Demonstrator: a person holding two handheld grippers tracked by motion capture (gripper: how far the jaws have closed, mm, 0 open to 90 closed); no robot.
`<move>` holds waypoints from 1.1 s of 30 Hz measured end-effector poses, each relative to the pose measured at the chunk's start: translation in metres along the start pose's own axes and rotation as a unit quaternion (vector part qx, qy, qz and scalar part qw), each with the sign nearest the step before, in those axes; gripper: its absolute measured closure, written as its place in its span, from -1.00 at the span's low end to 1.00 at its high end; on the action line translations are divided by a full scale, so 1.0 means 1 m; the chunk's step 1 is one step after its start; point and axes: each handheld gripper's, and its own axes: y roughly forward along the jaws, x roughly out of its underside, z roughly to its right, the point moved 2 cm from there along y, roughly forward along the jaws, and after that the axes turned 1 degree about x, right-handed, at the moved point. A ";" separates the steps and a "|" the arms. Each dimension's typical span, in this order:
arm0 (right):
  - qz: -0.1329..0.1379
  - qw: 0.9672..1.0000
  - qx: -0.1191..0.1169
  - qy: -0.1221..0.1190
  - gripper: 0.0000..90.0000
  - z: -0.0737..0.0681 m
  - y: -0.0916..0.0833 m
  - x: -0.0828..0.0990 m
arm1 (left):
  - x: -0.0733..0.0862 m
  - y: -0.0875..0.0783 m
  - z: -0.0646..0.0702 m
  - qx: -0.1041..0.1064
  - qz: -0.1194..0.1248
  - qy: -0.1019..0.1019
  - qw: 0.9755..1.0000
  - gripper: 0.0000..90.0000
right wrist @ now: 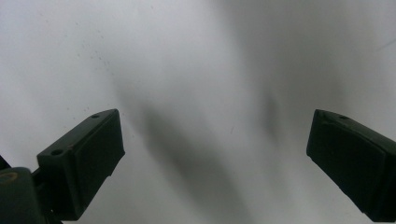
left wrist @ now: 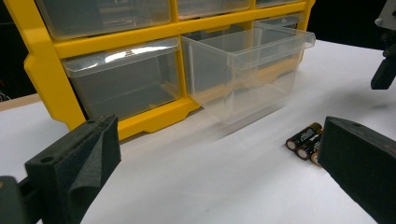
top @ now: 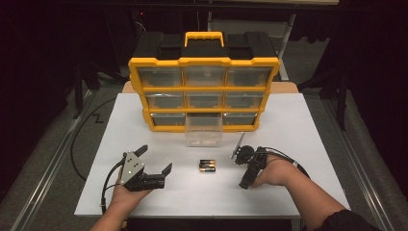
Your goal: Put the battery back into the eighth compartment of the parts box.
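A yellow organizer (top: 204, 61) with clear drawers stands at the back of the white table (top: 298, 125). Its bottom middle drawer (top: 204, 130) is pulled out and looks empty. Black-and-gold AA batteries (top: 207, 166) lie side by side in front of it. My left gripper (top: 155, 159) rests open to their left, aimed at the organizer. In the left gripper view the batteries (left wrist: 304, 139) lie just beside the right jaw, and the drawer (left wrist: 247, 70) juts out beyond my left gripper (left wrist: 219, 140). My right gripper (top: 240, 169) sits right of the batteries, open (right wrist: 215, 135) and tilted down over bare table.
The organizer (left wrist: 46, 70) has a black back section and a yellow handle (top: 204, 37) on top. Dark floor, cables and metal rails surround the table. The right gripper (left wrist: 385, 70) shows at the far right edge of the left gripper view.
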 end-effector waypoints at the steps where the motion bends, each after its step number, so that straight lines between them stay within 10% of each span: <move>1: 0.003 1.000 0.000 -0.003 -0.87 -0.001 0.000 -0.001 | 0.000 0.000 0.000 0.000 0.000 0.000 1.000 -0.99; 33: 0.036 0.994 -0.009 -0.104 -0.23 -0.019 -0.008 -0.039 | -0.001 -0.001 0.001 0.003 0.003 -0.001 1.000 -0.99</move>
